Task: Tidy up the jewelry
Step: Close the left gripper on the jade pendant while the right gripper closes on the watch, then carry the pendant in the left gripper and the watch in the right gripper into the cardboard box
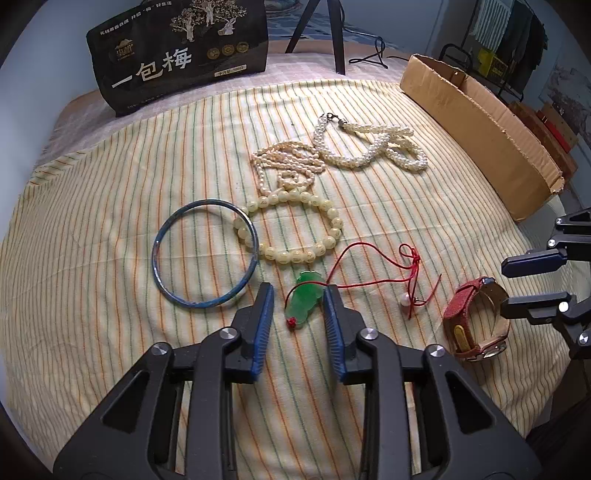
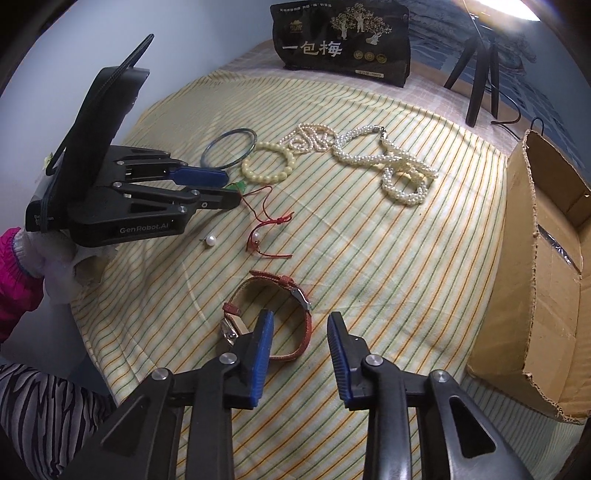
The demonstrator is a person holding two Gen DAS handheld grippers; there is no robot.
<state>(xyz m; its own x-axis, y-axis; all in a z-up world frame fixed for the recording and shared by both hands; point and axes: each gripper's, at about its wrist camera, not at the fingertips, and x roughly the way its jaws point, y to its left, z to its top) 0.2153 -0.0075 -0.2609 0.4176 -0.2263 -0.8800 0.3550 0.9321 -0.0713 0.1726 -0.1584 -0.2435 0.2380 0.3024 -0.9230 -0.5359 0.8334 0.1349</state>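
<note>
My left gripper (image 1: 298, 295) is open, its fingers either side of a green jade pendant (image 1: 304, 302) on a red cord (image 1: 373, 266). A blue bangle (image 1: 205, 254), a yellow bead bracelet (image 1: 295, 230) and two pearl necklaces (image 1: 365, 147) lie beyond it on the striped cloth. My right gripper (image 2: 301, 325) is open just over a red-strap watch (image 2: 291, 314), with its left finger inside the strap loop. The watch (image 1: 474, 321) and right gripper (image 1: 535, 284) also show in the left wrist view. The left gripper (image 2: 221, 188) shows in the right wrist view, hiding most of the pendant.
An open cardboard box (image 2: 546, 280) stands at the right edge of the bed. A black snack bag (image 1: 181, 51) and a tripod (image 1: 321, 33) stand at the back. A loose pearl (image 2: 210, 240) lies near the cord. The striped cloth (image 1: 92, 332) covers the surface.
</note>
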